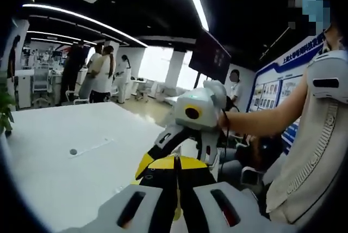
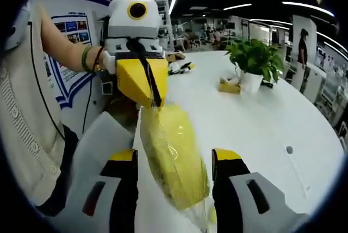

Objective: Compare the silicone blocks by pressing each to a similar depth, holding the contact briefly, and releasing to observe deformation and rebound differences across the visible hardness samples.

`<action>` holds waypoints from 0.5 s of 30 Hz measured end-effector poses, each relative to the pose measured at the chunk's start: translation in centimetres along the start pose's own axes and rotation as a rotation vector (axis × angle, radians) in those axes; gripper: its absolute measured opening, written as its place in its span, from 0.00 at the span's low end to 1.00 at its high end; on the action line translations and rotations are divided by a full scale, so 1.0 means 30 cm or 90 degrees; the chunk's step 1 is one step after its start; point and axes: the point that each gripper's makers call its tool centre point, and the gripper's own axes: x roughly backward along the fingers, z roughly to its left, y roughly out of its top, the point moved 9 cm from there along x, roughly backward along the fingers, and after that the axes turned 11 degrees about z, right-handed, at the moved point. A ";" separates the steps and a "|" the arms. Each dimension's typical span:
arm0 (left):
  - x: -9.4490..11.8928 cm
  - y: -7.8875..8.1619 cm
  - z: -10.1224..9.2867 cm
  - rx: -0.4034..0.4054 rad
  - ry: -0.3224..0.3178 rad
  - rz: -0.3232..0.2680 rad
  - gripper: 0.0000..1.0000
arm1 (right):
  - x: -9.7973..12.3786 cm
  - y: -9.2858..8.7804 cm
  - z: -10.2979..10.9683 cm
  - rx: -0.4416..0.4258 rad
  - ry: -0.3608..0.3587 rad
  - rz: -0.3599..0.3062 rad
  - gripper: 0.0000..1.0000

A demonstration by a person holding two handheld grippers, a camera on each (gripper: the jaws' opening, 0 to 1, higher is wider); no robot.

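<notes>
In the right gripper view, the right hand-held gripper point(image 2: 173, 162) is seen nearest, its two jaws standing apart on either side of a yellow piece in clear wrap point(image 2: 174, 157); whether the jaws press on it cannot be told. The upper end of this yellow piece is gripped by the left hand-held gripper point(image 2: 149, 99), whose yellow jaws are closed on it, so that the piece hangs in the air just over the edge of the white table point(image 2: 261, 118). Whether it is one of the silicone blocks cannot be told.

In the left gripper view, the left hand-held gripper point(image 1: 175, 189) is seen with its jaws drawn narrow upon a thin yellow edge point(image 1: 177, 211) between them. Just beyond, the right hand-held gripper point(image 1: 163, 154) is seen coming in from the right, held in a hand point(image 1: 222, 120).

Farther along the table, a white pot point(image 2: 250, 82) is seen with a green plant point(image 2: 255, 56) in it, and just beside it a small yellow box point(image 2: 229, 86), the contents of which cannot be made out. Well beyond the table, several people point(image 1: 95, 72) are seen standing.
</notes>
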 end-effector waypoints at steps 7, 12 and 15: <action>0.027 -0.045 0.024 0.021 0.021 -0.005 0.00 | 0.021 -0.030 0.012 -0.057 -0.084 -0.068 0.60; 0.032 -0.087 0.059 0.032 0.047 0.001 0.00 | 0.094 -0.089 0.046 -0.124 -0.190 -0.157 0.61; 0.032 -0.119 0.091 0.046 0.064 0.006 0.00 | 0.143 -0.121 0.084 -0.180 -0.220 -0.221 0.62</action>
